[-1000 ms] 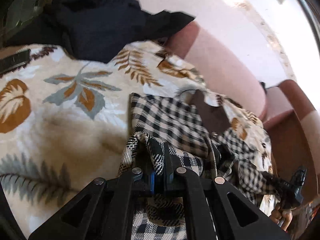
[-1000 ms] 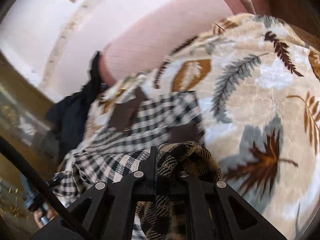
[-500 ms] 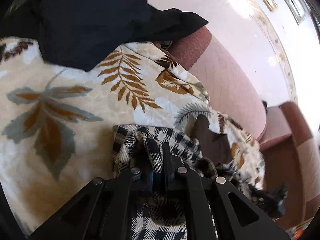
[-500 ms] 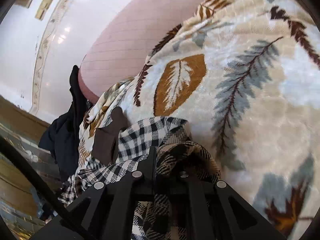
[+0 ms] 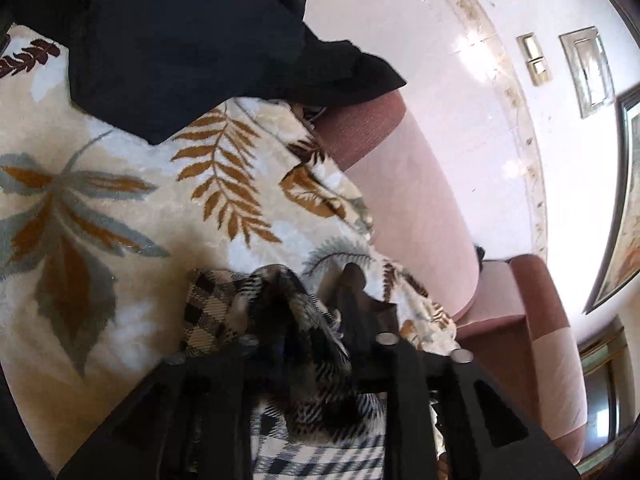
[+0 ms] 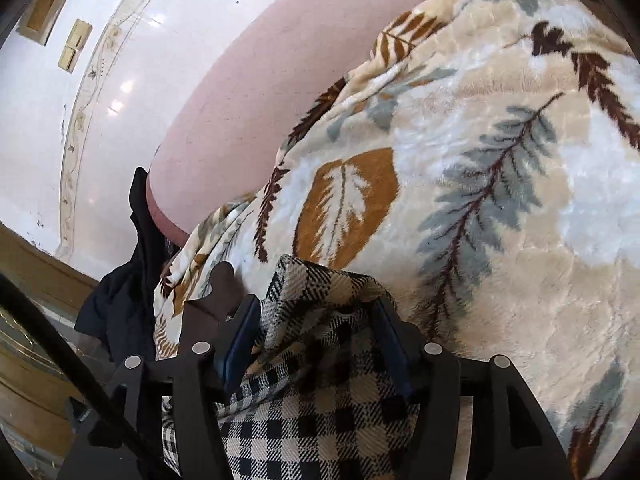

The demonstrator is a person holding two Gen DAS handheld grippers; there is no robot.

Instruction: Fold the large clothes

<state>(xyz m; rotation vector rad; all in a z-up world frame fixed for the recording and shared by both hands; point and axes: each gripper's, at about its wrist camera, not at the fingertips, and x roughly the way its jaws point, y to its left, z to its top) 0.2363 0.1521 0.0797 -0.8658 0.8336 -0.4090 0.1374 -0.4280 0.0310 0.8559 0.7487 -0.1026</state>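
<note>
A black, white and tan checked garment (image 5: 208,308) lies bunched on a cream leaf-patterned blanket (image 5: 120,208). My left gripper (image 5: 316,320) hovers over its folded edge with the jaws opening. A fold of the cloth sits loosely between the dark fingers. In the right wrist view the same checked garment (image 6: 320,420) humps up between the blue pads (image 6: 240,332) of my right gripper (image 6: 316,312). Its jaws are opening wide and do not squeeze the cloth. A brown patch of the garment (image 6: 208,304) shows just left of that gripper.
A black garment (image 5: 180,40) lies heaped on the blanket beyond my left gripper and hangs over the sofa end (image 6: 120,300). The pink sofa back (image 5: 420,184) rises behind the blanket (image 6: 500,160). A white wall with switch plates (image 5: 536,56) stands behind.
Both grippers carried the checked cloth forward across the blanket toward the sofa back. Both sets of jaws, shut on the cloth before, now stand apart, the right wider than the left.
</note>
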